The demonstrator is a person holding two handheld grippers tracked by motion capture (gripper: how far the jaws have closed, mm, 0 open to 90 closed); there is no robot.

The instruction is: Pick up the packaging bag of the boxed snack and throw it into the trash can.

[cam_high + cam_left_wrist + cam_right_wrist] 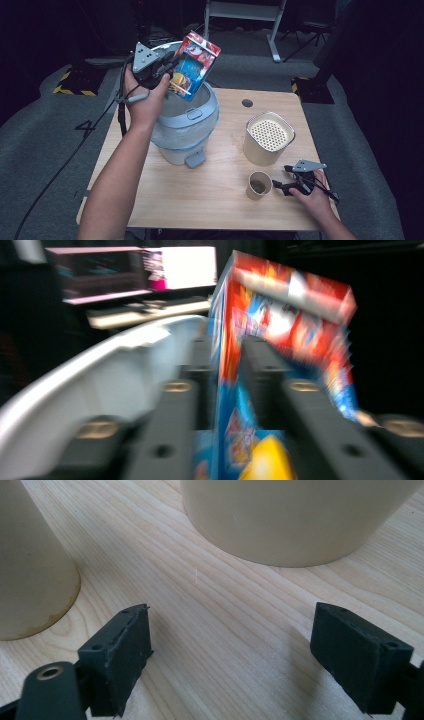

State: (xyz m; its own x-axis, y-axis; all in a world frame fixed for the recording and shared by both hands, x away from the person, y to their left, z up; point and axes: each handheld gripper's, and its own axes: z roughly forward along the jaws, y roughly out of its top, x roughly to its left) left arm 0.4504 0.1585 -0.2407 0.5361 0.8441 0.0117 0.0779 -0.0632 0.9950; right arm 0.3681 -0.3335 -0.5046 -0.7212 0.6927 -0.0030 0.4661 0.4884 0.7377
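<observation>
At upper left of the high view, a red and blue carton (194,65) is being held tilted in the clamped left gripper (167,67), above the open mouth of the grey bin (202,127). At centre right, a cream perforated canister (268,137) is being left standing. At lower right, the right gripper (290,180) is being rested on the table (220,195), jaws spread wide, just beside a small paper cup (258,185).

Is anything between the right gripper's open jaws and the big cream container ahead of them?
No. In the right gripper view, bare wooden table runs from the right gripper to the cream container; the paper cup stands off to the side.
</observation>
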